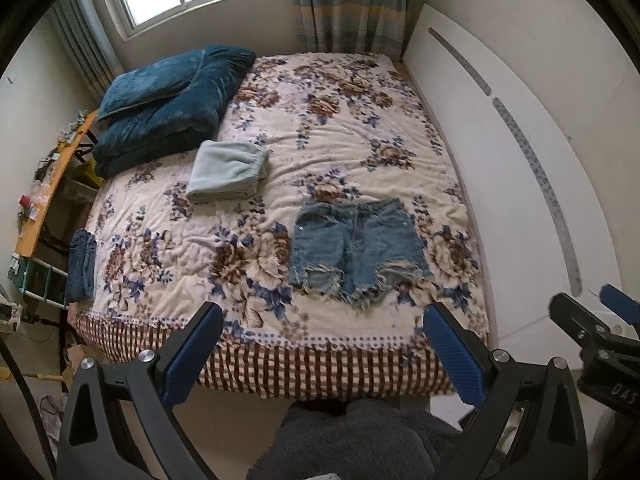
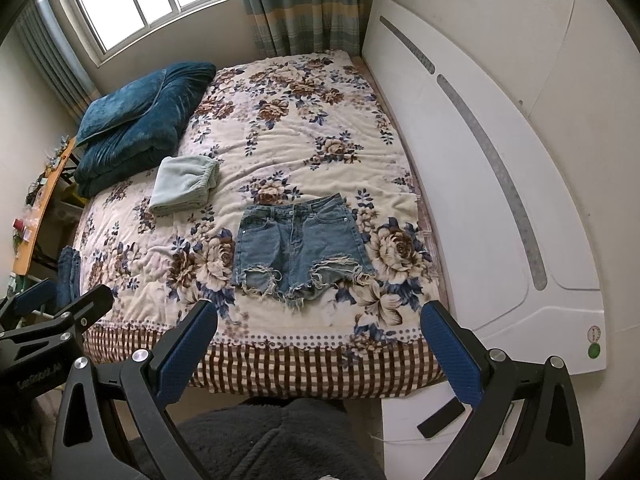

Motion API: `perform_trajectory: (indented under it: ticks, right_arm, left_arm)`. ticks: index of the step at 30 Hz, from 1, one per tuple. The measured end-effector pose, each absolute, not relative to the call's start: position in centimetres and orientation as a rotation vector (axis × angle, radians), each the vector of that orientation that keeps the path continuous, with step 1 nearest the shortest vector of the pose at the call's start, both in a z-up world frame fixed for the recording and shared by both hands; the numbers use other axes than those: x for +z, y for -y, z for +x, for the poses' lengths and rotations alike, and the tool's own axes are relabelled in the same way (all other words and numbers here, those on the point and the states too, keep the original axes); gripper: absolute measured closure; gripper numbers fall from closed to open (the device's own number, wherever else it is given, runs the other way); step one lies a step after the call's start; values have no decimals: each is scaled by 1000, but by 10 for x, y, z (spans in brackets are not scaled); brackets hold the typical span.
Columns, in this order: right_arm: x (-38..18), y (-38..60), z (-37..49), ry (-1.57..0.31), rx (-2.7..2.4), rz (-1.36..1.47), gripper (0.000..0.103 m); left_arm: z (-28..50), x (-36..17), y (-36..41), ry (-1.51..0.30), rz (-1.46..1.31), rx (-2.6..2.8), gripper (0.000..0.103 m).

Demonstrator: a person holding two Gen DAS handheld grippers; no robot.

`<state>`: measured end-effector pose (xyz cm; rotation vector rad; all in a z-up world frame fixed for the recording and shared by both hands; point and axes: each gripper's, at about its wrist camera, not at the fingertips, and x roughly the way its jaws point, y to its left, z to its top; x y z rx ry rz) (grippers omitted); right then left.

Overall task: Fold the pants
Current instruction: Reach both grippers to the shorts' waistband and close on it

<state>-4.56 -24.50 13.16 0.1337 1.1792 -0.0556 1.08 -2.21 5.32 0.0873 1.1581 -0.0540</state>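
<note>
The denim shorts [image 1: 354, 246] were laid flat on the floral bedspread [image 1: 344, 128], well ahead of both grippers. The left gripper [image 1: 323, 320] and right gripper [image 2: 319, 316] were held wide open, empty. The bed's left edge was cut off.

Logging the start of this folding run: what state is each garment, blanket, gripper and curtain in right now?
denim shorts: spread flat, unfolded, waistband away from the grippers
light green pants: folded
dark jeans: folded, at the bed's edge
teal blanket: folded into a bundle
left gripper: open, holding nothing
right gripper: open, holding nothing
curtain: drawn aside
</note>
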Motion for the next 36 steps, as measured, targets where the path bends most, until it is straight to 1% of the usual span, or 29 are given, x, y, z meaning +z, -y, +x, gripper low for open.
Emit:
perform_trajectory:
  ticks: [4, 7, 15, 19, 24, 30, 31, 32, 33, 35, 36]
  right_arm:
    - [126, 250, -34, -1147, -87, 144, 0]
    - [95, 258, -7, -1144, -109, 144, 0]
    - [-49, 277, 79, -1299, -58, 205, 0]
    - [-123, 277, 111, -1347, -56, 229, 0]
    - [-224, 272, 157, -1413, -81, 211, 0]
    - [-331, 269, 217, -1493, -126, 186, 0]
    - [-341, 270, 222, -1504, -134, 183, 0]
    - [-360, 271, 236, -1511, -140, 180, 0]
    - [-370, 272, 243, -1516, -141, 182, 0]
    - [-394, 274, 261, -1532, -137, 185, 0]
    - [-407, 274, 274, -1532, -131, 185, 0]
  left_arm:
    - [37, 35, 12, -1098, 116, 38, 0]
    - [63, 3, 4, -1096, 162, 105, 0]
    - [128, -130, -20, -1285, 148, 193, 0]
    - [154, -193, -27, -1340, 161, 195, 0]
    - [211, -276, -40, -1408, 166, 161, 0]
    - [291, -370, -50, -1477, 130, 47, 0]
    - [306, -385, -53, -1485, 120, 33, 4]
    - [315, -396, -53, -1492, 106, 20, 11]
    - [331, -413, -56, -1516, 74, 1, 16]
    - [353, -437, -56, -1552, 17, -36, 30]
    - [366, -451, -55, -1564, -33, -71, 33]
